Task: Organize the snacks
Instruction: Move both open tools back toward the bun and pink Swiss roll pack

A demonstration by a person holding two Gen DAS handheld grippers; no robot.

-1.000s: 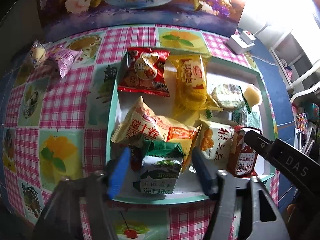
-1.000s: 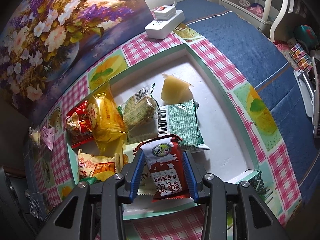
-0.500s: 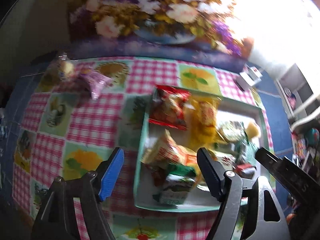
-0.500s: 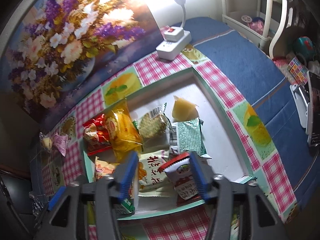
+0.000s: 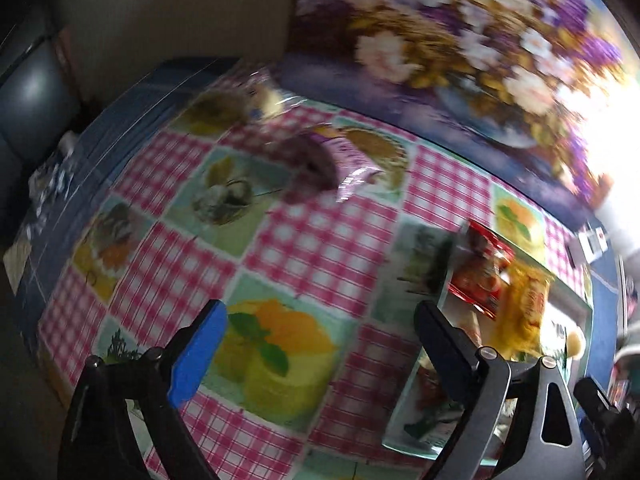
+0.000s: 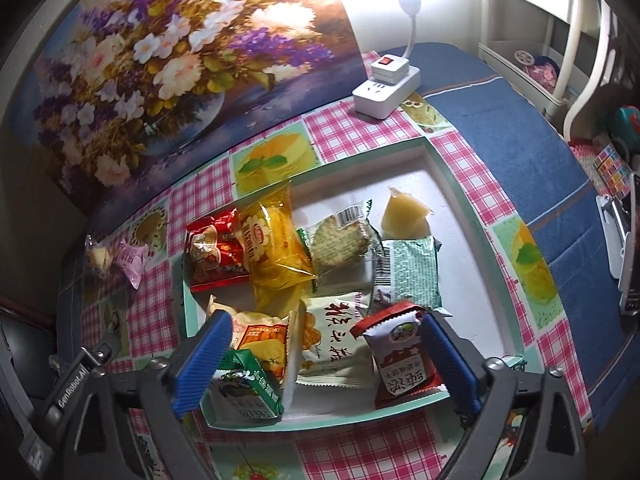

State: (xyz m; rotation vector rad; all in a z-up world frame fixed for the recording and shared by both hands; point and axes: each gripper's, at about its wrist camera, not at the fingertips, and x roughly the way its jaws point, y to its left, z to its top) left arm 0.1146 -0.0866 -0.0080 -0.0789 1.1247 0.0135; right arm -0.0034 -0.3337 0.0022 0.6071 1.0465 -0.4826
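Observation:
A teal-rimmed tray [image 6: 352, 416] holds several snack packets. My right gripper [image 6: 324, 332] hangs over its front edge, jaws opening wide. The red-and-white milk packet [image 6: 400, 360] lies free in the tray beside the right finger, and a green-and-white packet [image 6: 244, 392] lies by the left one. My left gripper [image 5: 320, 316] hovers over bare tablecloth left of the tray [image 5: 412, 420], jaws opening with nothing between them. A pink packet [image 5: 320, 160] and a clear-wrapped yellow sweet [image 5: 260, 96] lie blurred beyond it; the right wrist view shows the pink packet [image 6: 130, 260] outside the tray.
A flower painting [image 6: 160, 60] stands along the back of the table. A white power strip [image 6: 386, 88] with a lamp sits behind the tray. Blue cloth [image 6: 520, 120] covers the table to the right, with a white rack and small items at its edge.
My right gripper opened and let go of the red-and-white packet, rising slightly. My left gripper opened wider and swung left, from over the green-and-white packet in the tray to over the tablecloth.

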